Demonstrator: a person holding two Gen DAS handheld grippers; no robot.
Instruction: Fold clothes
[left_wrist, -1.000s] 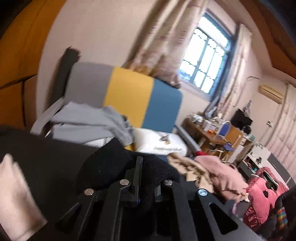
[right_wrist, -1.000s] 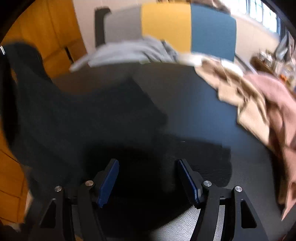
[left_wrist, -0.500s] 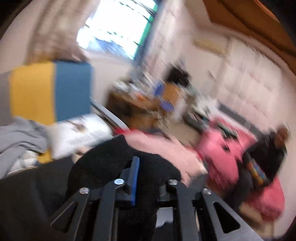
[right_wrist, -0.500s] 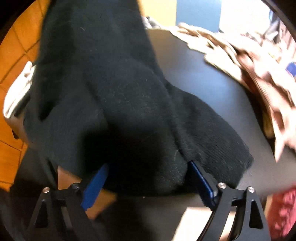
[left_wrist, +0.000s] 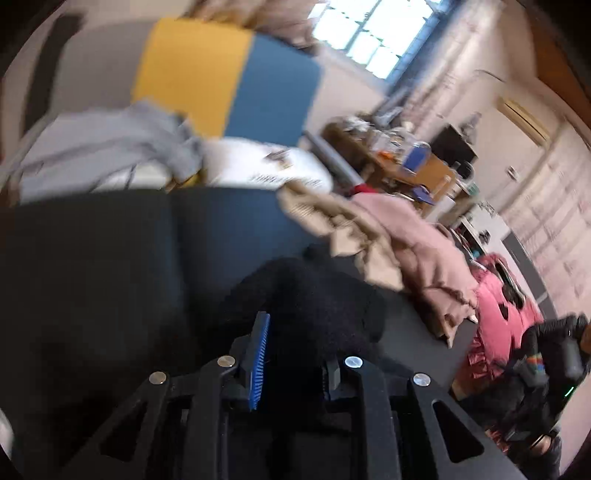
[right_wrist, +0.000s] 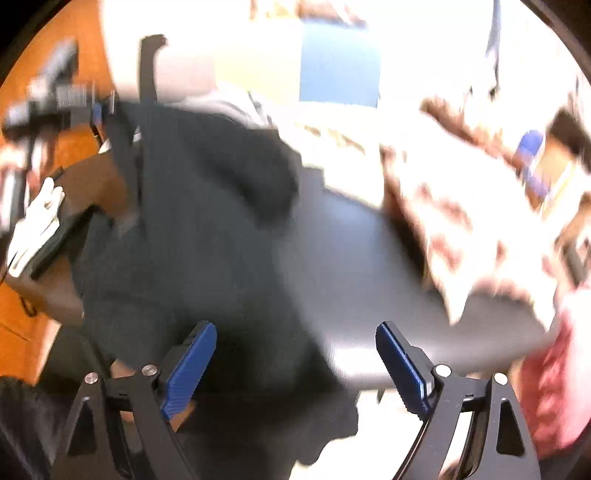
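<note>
Black sweater (right_wrist: 207, 236), fuzzy and rumpled, lies across the dark table (right_wrist: 354, 258), bunched between the left gripper (left_wrist: 295, 354) whose jaws are opening. Right gripper (right_wrist: 295, 365) is spread, closing slightly, over its hem. Tan and pink clothes (left_wrist: 399, 243) crowd the table's right edge; grey clothes (left_wrist: 107, 144) sit past the far edge. Writing is unreadable.
</note>
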